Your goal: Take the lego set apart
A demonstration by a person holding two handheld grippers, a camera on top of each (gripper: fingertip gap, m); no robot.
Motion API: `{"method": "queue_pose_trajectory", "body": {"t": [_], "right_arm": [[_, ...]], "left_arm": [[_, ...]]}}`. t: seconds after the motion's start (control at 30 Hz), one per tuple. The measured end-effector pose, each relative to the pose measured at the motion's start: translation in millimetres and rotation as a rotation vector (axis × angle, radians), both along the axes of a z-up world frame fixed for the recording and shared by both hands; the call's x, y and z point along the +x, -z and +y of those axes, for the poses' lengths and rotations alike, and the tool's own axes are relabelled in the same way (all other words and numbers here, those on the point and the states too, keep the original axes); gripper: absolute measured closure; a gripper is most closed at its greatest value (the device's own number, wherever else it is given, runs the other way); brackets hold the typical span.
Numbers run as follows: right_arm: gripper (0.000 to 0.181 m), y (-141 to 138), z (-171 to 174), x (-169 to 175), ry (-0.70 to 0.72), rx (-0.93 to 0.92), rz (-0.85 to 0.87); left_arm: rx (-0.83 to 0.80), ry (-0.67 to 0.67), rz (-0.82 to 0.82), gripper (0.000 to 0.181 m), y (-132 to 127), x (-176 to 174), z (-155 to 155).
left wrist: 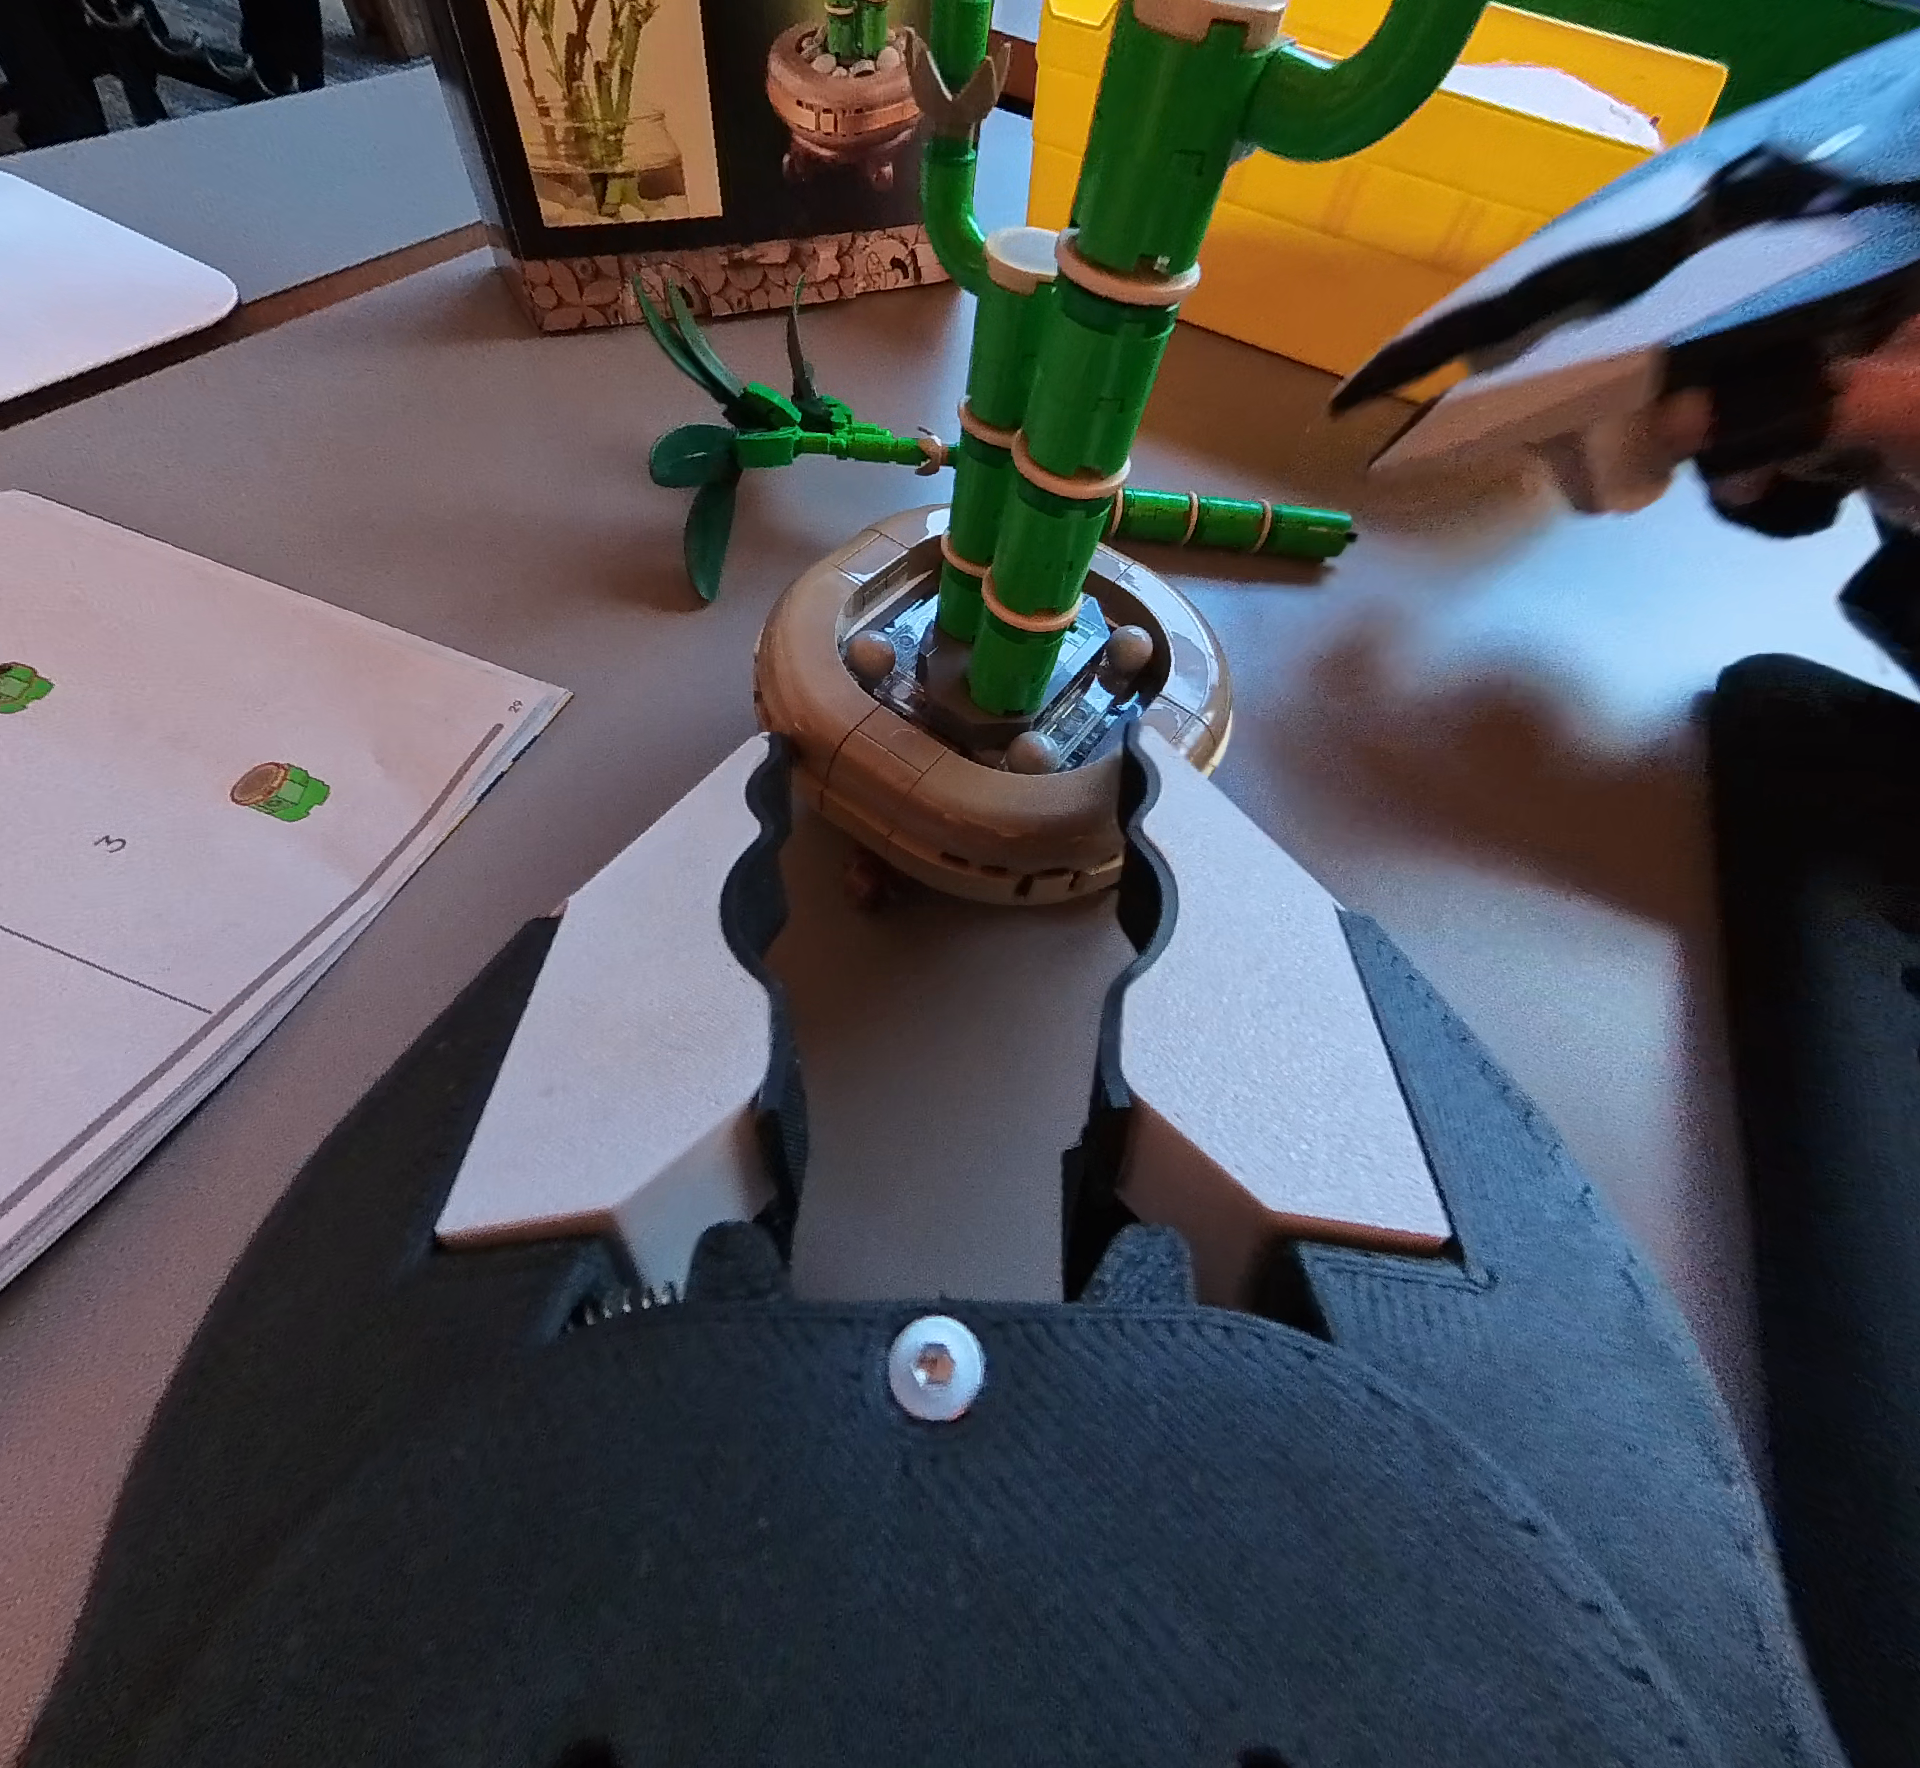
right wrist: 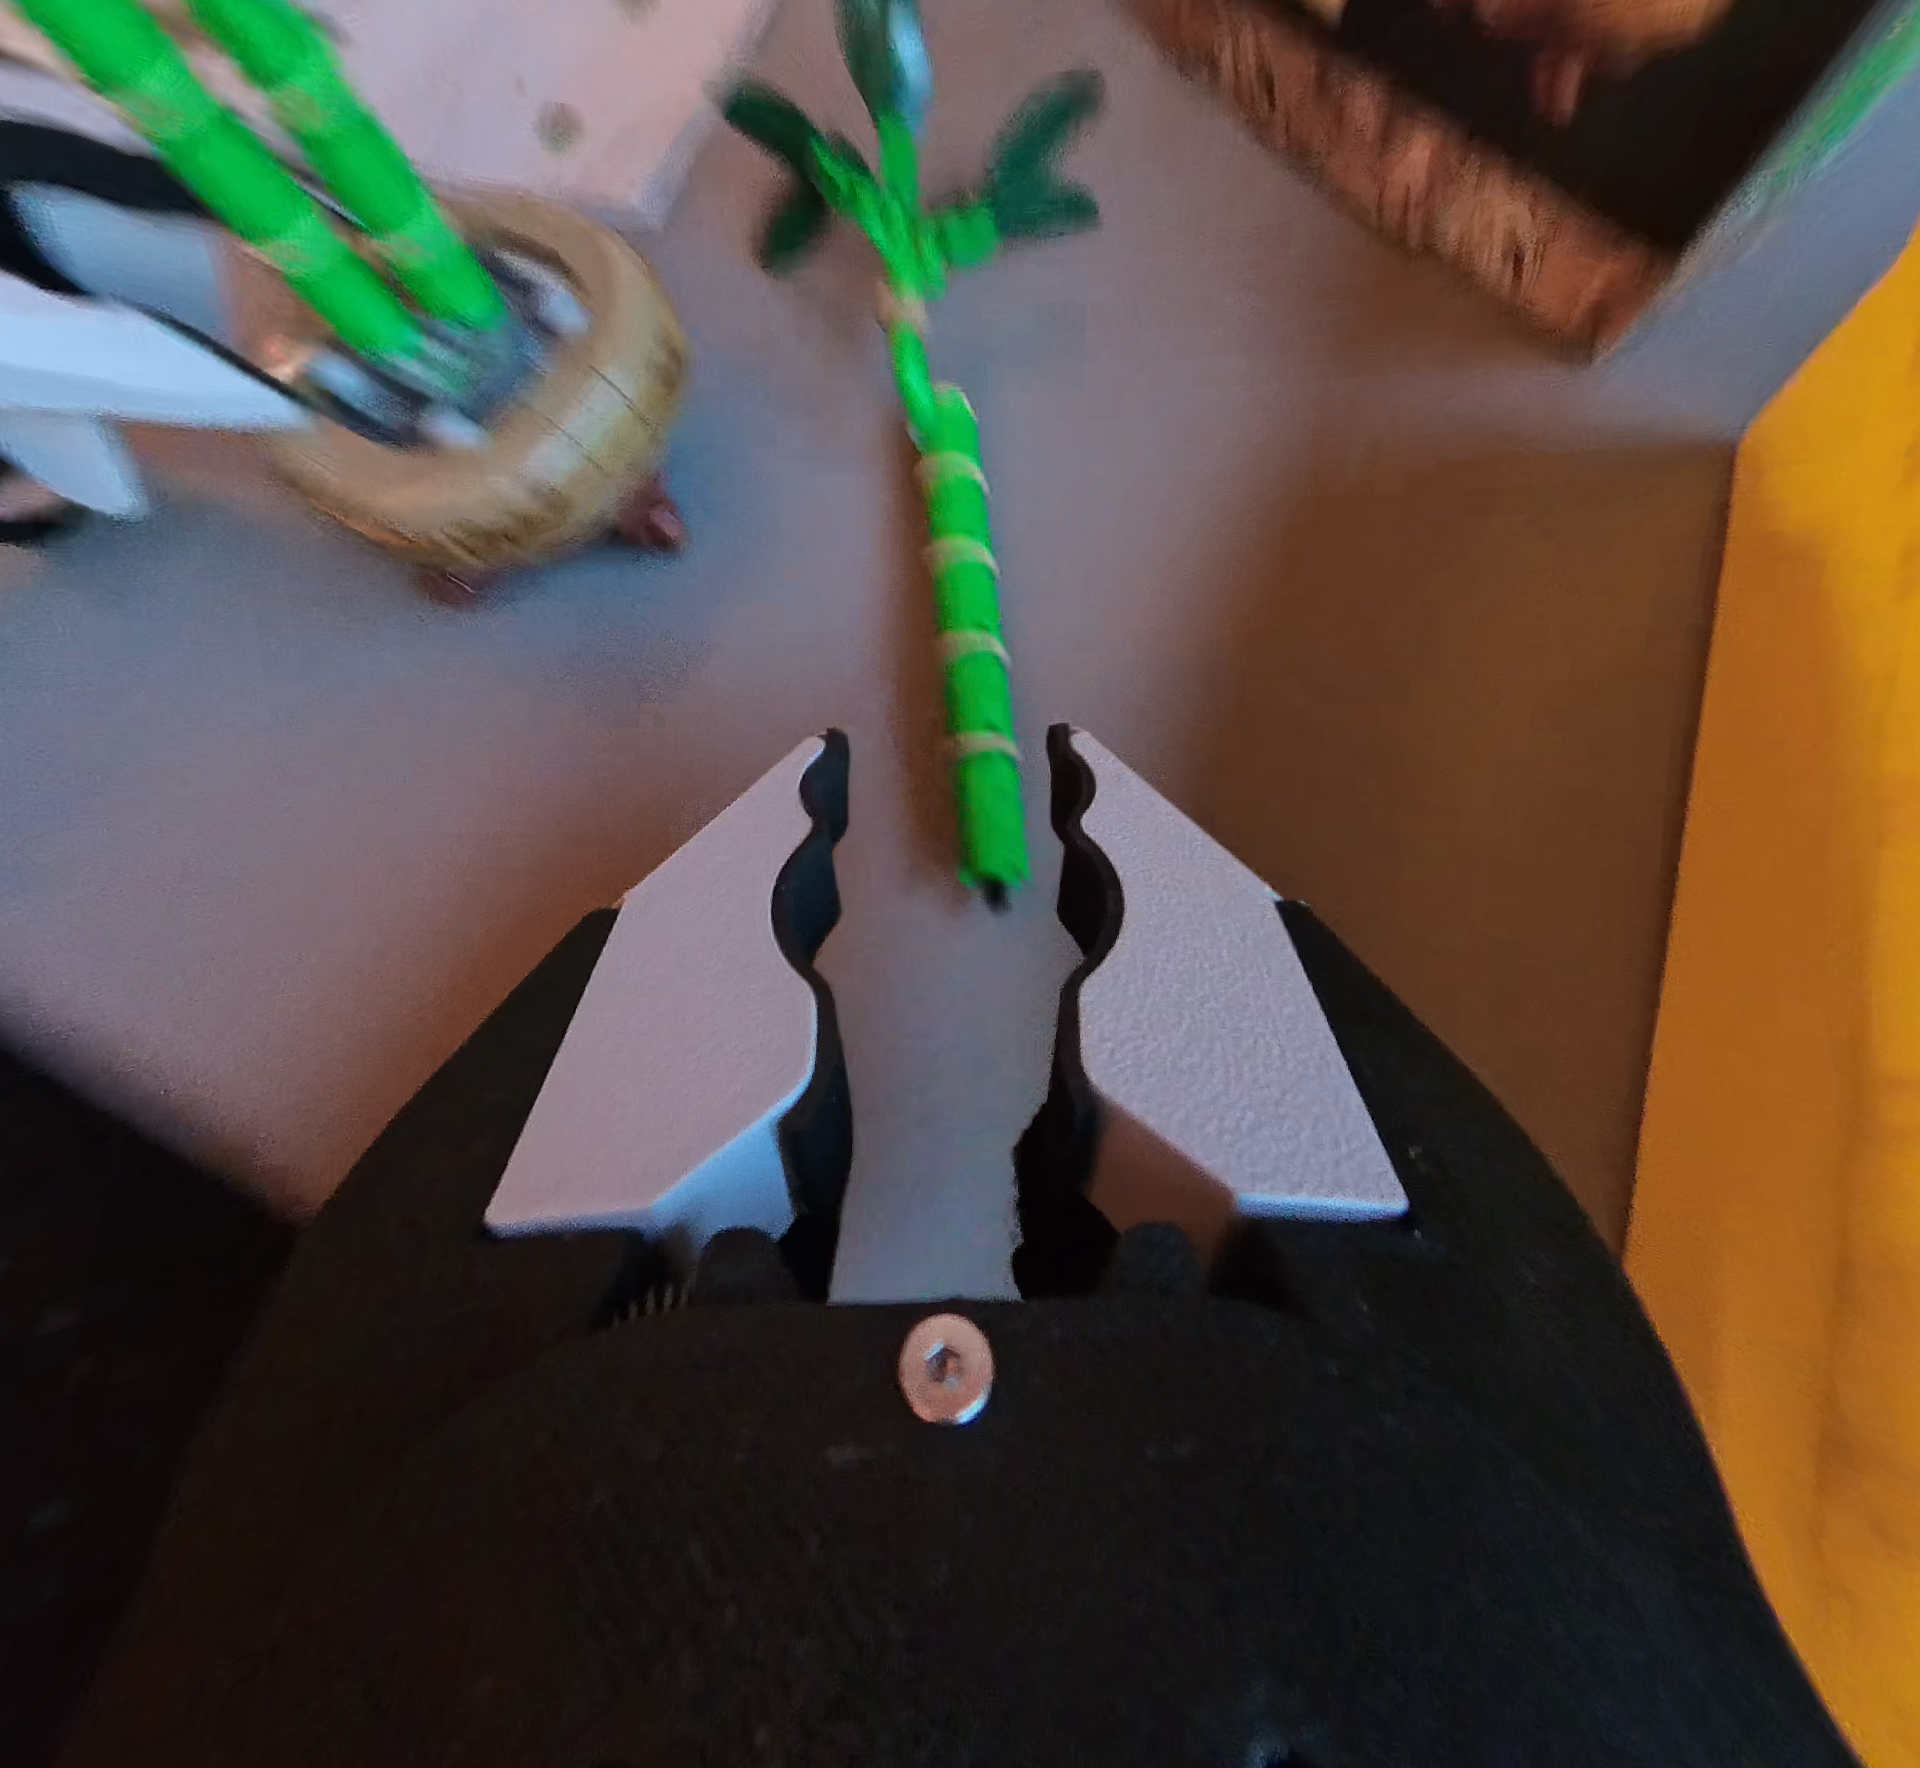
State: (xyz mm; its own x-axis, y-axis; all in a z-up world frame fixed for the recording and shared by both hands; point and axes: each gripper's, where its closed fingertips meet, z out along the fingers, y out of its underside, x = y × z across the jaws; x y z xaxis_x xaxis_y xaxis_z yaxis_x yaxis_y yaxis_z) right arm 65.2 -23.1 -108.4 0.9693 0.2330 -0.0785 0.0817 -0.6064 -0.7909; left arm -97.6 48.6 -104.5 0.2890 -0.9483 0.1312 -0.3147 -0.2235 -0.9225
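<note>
While the left gripper (left wrist: 951, 762) braces the tan pot (left wrist: 987, 783) between wide jaws, the right gripper (right wrist: 948, 742) hangs empty, jaws moderately open. A detached green stalk (right wrist: 961, 596) lies flat on the bench (right wrist: 364, 783), long axis toward 12 o'clock, nearer the right gripper.

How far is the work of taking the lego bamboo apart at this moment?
Done: one green leafy bamboo stalk lies detached on the grey table. In hand: nothing; the left hand-held gripper sits open at the round tan lego pot, and the right hand-held gripper is open. Left: two upright green stalks.
</note>
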Motion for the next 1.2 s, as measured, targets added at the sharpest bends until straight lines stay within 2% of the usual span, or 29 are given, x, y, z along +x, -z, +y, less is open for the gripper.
{"method": "queue_pose_trajectory", "body": {"t": [0.07,0.13,0.2,0.33,0.5,0.77,0.87,1.0,1.1,1.2], "right_arm": [[0.152,-55,8,-36,-0.072,0.235,-0.027],[0.154,-90,14,-92,-0.199,0.413,0.015],[0.155,-85,28,-128,-0.26,0.439,0.02],[0.153,-48,55,-154,-0.246,0.336,0.04],[0.153,-26,67,-154,-0.195,0.273,0.006],[0.166,-24,69,-147,-0.179,0.288,-0.098],[0.167,-24,68,-148,-0.209,0.287,-0.104],[0.167,-24,58,-154,-0.353,0.283,-0.01],[0.168,-24,51,-154,-0.408,0.27,0.076],[0.168,-24,50,-154,-0.415,0.271,0.09]], "left_arm": [[0.01,0.002,-0.001,0.108,-1,1,0],[0.037,0.0,-0.003,0.099,-1,4,2],[0.052,0.014,0.005,0.092,-1,7,2],[0.07,0.045,0.016,0.095,1,14,-1],[0.043,0.001,0.016,0.096,1,19,-2],[0.034,-0.095,0.032,0.098,1,21,-4],[0.043,-0.097,0.039,0.097,1,20,-5],[0.106,-0.076,0.049,0.078,0,20,-4],[0.231,-0.007,0.045,0.084,-5,26,-12],[0.261,0.064,0.031,0.109,-6,32,-26]]}}
